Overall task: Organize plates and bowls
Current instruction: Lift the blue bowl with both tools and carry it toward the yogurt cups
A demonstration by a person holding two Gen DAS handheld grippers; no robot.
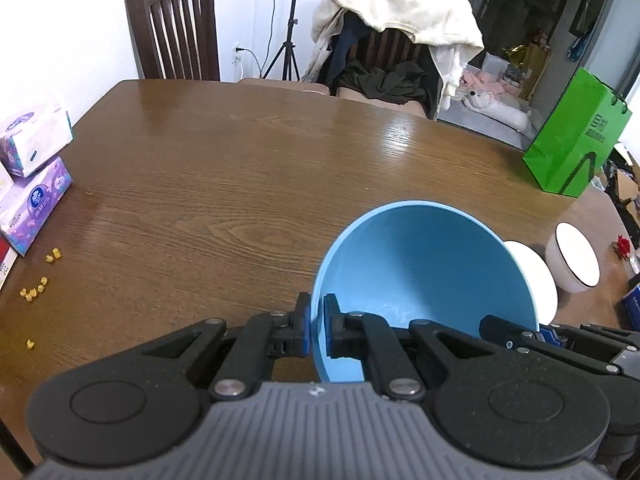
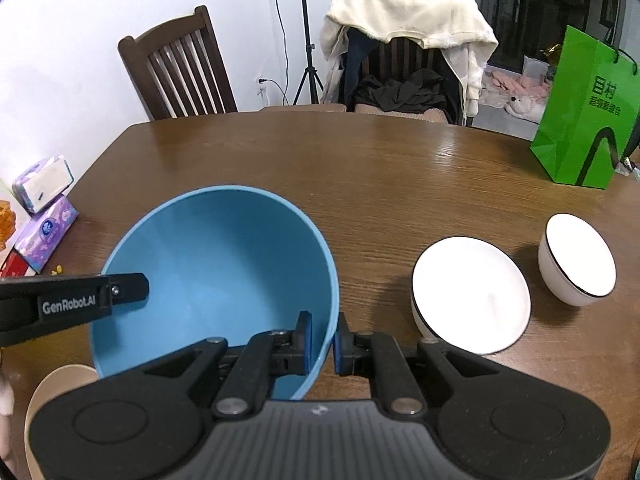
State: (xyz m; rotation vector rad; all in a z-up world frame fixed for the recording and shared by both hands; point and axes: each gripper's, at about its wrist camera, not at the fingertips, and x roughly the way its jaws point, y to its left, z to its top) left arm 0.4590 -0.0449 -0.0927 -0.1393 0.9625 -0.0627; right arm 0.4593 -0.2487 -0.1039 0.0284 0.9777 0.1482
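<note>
A large blue bowl (image 1: 428, 264) is held above the brown table (image 1: 224, 184) by both grippers. My left gripper (image 1: 318, 330) is shut on its left rim. My right gripper (image 2: 323, 340) is shut on its right rim; the bowl (image 2: 224, 264) fills the lower left of the right wrist view. A white bowl (image 2: 472, 300) and a smaller black-rimmed white bowl (image 2: 576, 264) stand on the table to the right. A beige plate (image 2: 52, 396) lies partly hidden under the blue bowl.
Tissue packs (image 1: 32, 168) and yellow crumbs (image 1: 36, 288) sit at the left edge. A green paper bag (image 1: 576, 140) stands at the far right. Two chairs (image 1: 176, 28) stand behind the table, one draped with clothes (image 2: 408, 28).
</note>
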